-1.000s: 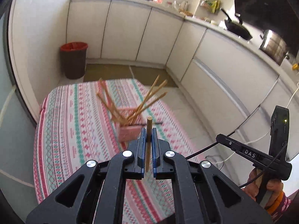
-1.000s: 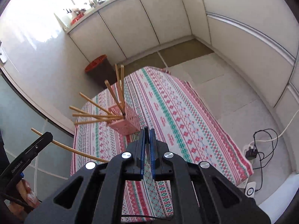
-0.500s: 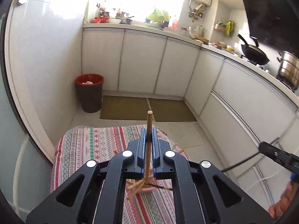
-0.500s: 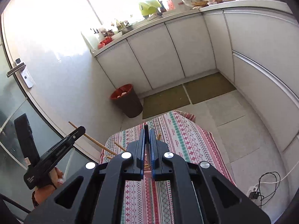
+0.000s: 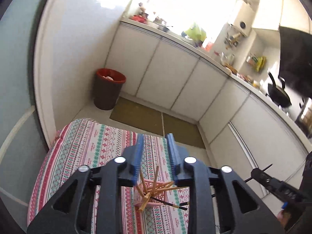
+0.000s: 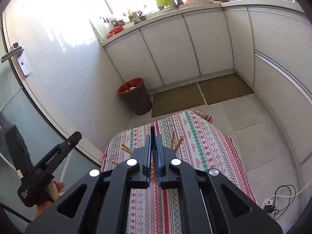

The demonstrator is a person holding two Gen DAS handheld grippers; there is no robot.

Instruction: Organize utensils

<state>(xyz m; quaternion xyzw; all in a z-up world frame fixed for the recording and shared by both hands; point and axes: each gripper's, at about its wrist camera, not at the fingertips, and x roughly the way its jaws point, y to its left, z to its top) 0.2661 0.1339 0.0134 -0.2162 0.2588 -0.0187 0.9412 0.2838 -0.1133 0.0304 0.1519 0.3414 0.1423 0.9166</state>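
Above pink chopstick basket (image 5: 151,194) on patterned tablecloth (image 5: 81,152).
Left gripper (image 5: 155,139) opening, empty; right gripper (image 6: 153,134) closed, empty.

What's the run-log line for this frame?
left gripper: opening, empty | right gripper: shut, empty | chopsticks: in holder | holder: on tablecloth

Only lettering I spot is white print along the side of the left tool (image 6: 73,139) in the right wrist view, too blurry to read.
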